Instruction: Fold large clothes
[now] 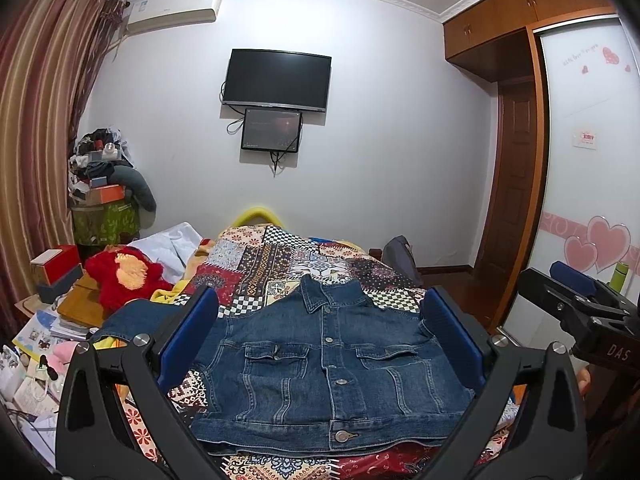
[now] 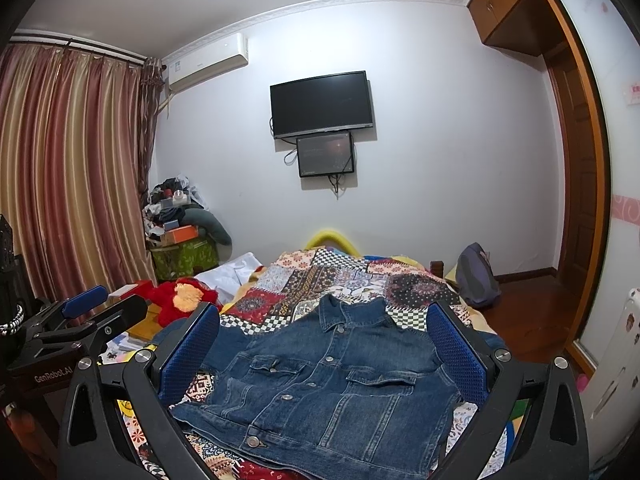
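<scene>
A blue denim jacket (image 1: 328,364) lies front up and buttoned on the patchwork bedspread (image 1: 280,264), collar toward the far wall, one sleeve (image 1: 132,320) stretched out to the left. My left gripper (image 1: 320,336) is open and empty, raised above the jacket's near side. My right gripper (image 2: 324,344) is also open and empty above the jacket (image 2: 332,384). The right gripper shows at the right edge of the left wrist view (image 1: 576,296), and the left gripper at the left edge of the right wrist view (image 2: 92,308).
A red plush toy (image 1: 124,276) and white cloth (image 1: 176,244) lie at the bed's left. Books, boxes and clutter (image 1: 48,320) crowd the left side. A grey backpack (image 2: 476,276) leans at the bed's far right. A wardrobe (image 1: 588,160) stands at the right.
</scene>
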### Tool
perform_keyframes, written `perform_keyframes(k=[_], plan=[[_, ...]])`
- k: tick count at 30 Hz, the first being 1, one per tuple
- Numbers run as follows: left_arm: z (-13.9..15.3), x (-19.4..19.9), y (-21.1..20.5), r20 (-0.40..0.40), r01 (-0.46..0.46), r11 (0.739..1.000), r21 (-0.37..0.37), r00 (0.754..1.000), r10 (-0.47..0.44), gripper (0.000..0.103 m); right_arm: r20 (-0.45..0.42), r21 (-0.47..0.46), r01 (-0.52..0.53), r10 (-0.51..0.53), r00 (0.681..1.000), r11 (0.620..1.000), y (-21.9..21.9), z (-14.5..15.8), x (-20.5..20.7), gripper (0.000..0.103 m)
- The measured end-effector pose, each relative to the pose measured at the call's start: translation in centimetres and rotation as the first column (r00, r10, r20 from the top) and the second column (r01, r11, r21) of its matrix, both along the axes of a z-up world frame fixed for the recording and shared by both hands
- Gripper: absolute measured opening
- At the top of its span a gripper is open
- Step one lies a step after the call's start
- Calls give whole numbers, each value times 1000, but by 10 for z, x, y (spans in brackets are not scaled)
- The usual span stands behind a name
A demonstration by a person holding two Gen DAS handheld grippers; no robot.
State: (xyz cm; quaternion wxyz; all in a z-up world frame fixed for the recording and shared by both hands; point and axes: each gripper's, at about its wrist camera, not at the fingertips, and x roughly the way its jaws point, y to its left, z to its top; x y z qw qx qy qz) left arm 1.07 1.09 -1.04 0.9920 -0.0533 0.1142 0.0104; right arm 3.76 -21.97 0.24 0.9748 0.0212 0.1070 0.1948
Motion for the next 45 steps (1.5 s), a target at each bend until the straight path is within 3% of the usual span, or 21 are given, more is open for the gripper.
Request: perform_keyframes(k=[7,15,24,30,39,45], plan=[[-1,4,4,-4,-14,1000,3,1000,14,103,-11,-7,0,0,1000,1000,7,-21,9,103],[-8,21,18,-30,-36,999,-8,999,36,103,-45,-26,3,-4,999,1000,14,-20,27,103],[-31,79,61,-132,-87,995,-42,988,80,103,-141,-71,-14,4,990,997,38,-33,85,103],[-56,125,108,-221,-145,985,-94,968,121,103,-209,-112,-46,22,978,993,64,-48,139,103],[-119,188,214,-414,-293,938,-186,889,196,103,-271,-190,-64,11,963,980,107,-75,224,103],[-173,213,267,-574,-378,913,-155,786,228,103,-396,-245,-129,22,918,961,127,-115,284,103]])
